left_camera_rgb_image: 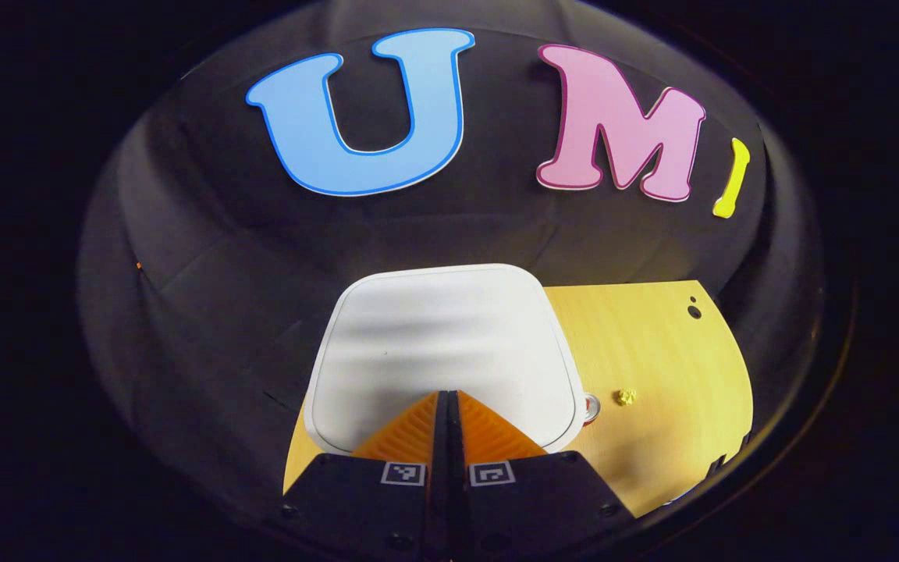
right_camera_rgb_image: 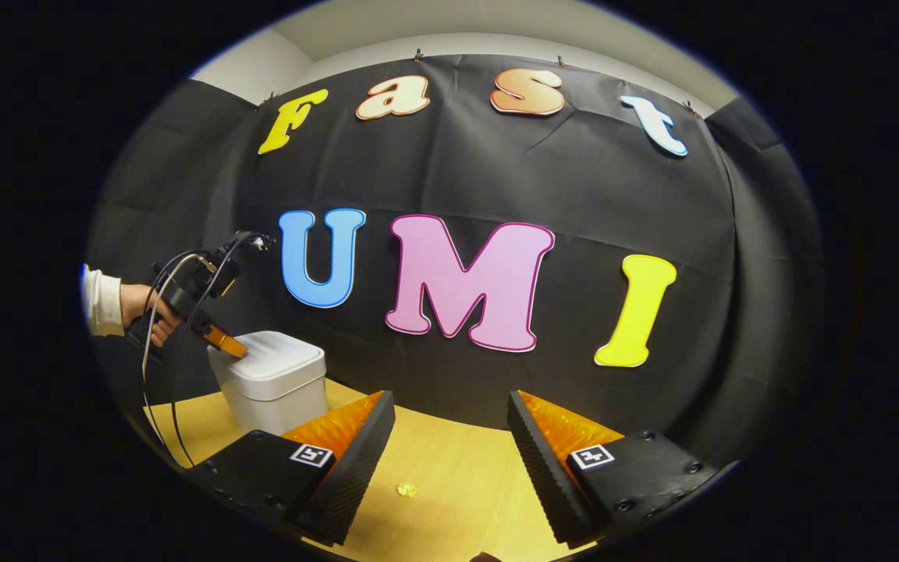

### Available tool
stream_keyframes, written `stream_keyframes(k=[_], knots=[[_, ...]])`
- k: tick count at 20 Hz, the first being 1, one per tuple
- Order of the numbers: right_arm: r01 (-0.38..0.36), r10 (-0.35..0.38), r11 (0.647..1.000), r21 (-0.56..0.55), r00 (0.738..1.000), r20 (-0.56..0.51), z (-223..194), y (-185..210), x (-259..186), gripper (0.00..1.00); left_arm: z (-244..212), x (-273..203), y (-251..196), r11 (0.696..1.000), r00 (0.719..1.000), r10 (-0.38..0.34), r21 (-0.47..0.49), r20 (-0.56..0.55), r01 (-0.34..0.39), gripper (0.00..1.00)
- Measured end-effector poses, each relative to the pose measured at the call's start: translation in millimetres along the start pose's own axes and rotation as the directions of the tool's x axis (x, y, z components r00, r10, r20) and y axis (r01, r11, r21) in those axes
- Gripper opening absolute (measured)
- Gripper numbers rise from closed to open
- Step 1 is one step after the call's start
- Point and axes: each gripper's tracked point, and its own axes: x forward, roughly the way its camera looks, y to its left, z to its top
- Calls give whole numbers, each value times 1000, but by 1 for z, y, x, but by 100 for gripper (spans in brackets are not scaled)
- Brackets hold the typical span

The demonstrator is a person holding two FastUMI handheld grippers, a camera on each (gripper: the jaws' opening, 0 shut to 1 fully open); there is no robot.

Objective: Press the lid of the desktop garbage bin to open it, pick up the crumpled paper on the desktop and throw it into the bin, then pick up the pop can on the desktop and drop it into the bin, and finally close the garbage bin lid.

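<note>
Now, left tool: fingers together, tips on bin lid.
Right tool: fingers wide, holding nothing.
Paper ball: on bench.

pop can mostly hidden behind bin

A light wooden desktop carries the things. A white garbage bin, lid shut, stands on it near its left rear corner. Just beside the bin's right side, a pop can peeks out from behind the lid's edge. A small yellow crumpled paper lies near the can, farther from the bin.
</note>
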Motion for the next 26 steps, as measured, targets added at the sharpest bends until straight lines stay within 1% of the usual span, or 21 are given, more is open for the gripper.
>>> stream_keyframes(k=[2, 3, 6, 9, 11, 12, 13, 14, 15, 16, 17, 18, 19, 20, 21, 22, 24, 26], knots=[[0, 0, 1000, -12, 1000, -15, -2, 4, 2, 94, 17, -12, 7, 999, 996, 23, 24, 85, -25, 6], [-3, 3, 1000, -4, 999, -45, -10, 7, 5, 94, 29, -20, 8, 999, 990, 24, 27, 142, -28, 6], [-24, 26, 1000, 18, 991, -134, -32, 17, 13, 94, 56, -51, 5, 1000, 959, 10, 13, 282, -14, 6], [-42, 38, 999, -16, 978, -204, -57, 23, 28, 94, 73, -83, 6, 1000, 907, -3, -4, 421, 5, 7], [-63, 48, 996, -55, 968, -245, -78, 26, 41, 94, 79, -113, 9, 999, 862, -8, -33, 506, 28, 8], [-77, 56, 994, -71, 963, -264, -89, 29, 49, 94, 76, -126, 10, 998, 842, -10, -49, 540, 43, 13], [-94, 66, 992, -86, 957, -284, -102, 33, 57, 94, 74, -143, 11, 997, 822, -9, -57, 569, 51, 16], [-121, 89, 989, -90, 949, -301, -114, 40, 65, 93, 72, -158, 12, 997, 798, -5, -61, 602, 53, 37], [-136, 103, 987, -80, 940, -326, -127, 45, 71, 92, 71, -177, 15, 997, 768, 2, -57, 641, 45, 44], [-153, 122, 986, -65, 930, -346, -141, 52, 80, 91, 71, -197, 17, 998, 731, 9, -56, 682, 40, 54], [-161, 126, 985, -64, 919, -375, -157, 55, 89, 91, 67, -215, 15, 998, 704, 13, -58, 710, 39, 59], [-175, 134, 982, -66, 906, -402, -174, 58, 98, 91, 59, -235, 15, 997, 683, 25, -68, 730, 36, 72], [-188, 147, 981, -52, 889, -433, -188, 63, 107, 90, 48, -248, 17, 997, 681, 45, -78, 730, 17, 81], [-204, 163, 978, -39, 871, -463, -205, 67, 115, 90, 34, -257, 22, 996, 688, 79, -93, 721, -16, 92], [-211, 169, 977, -30, 852, -496, -227, 71, 124, 90, 18, -262, 25, 993, 702, 109, -108, 703, -45, 95], [-217, 170, 976, -28, 834, -525, -246, 73, 134, 90, 4, -268, 28, 989, 714, 138, -128, 686, -69, 96], [-228, 182, 974, -8, 795, -579, -280, 79, 152, 90, -18, -275, 24, 982, 734, 175, -165, 657, -86, 97], [-220, 186, 975, 26, 751, -633, -316, 83, 163, 90, -42, -282, 26, 971, 753, 216, -215, 621, -101, 97]])
